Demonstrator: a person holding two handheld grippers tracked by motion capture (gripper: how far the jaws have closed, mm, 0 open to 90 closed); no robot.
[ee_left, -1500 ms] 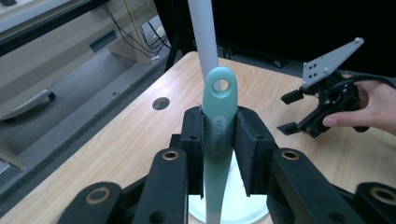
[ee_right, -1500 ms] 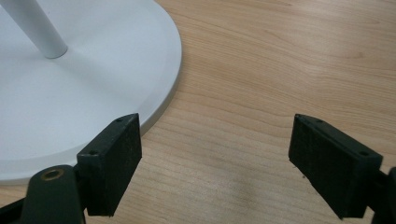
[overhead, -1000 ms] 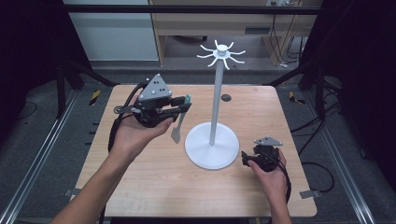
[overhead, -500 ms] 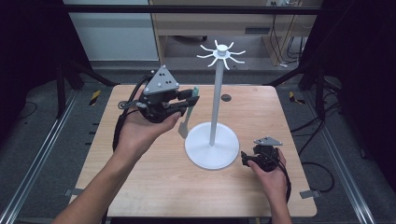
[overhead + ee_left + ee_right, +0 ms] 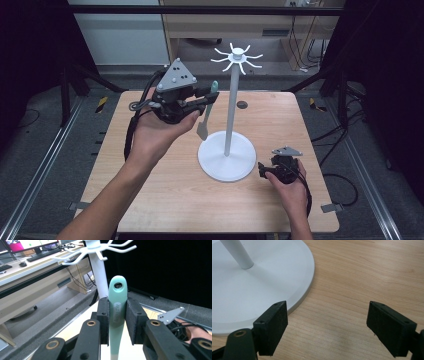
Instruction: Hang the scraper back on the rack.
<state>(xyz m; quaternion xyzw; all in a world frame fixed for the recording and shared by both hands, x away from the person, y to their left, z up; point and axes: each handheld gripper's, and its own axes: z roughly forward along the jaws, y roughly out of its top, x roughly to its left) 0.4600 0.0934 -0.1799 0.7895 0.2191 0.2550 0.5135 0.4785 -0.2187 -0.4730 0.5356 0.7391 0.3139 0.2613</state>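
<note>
High view: left hand-held gripper [image 5: 207, 97] is clamped on a spatula [image 5: 205, 120], handle up, blade hanging, left of the rack [image 5: 231, 115] pole and well above the bench [image 5: 150, 200]. Held upright prob. so the handle's hole can meet a hook [image 5: 220, 60] at the rack's top; spatula tip sits below the hooks, so I judge hanging not yet done. Left gripper view: pads [image 5: 103, 315] squeeze the teal handle, hole [image 5: 118, 285] clear above them, hooks up ahead. Right hand-held gripper [image 5: 267, 172] rests on the bench near the rack's base [image 5: 262, 277], jaws wide w/ nothing between, likely ready to steady it. No containers; hooks all bare.
</note>
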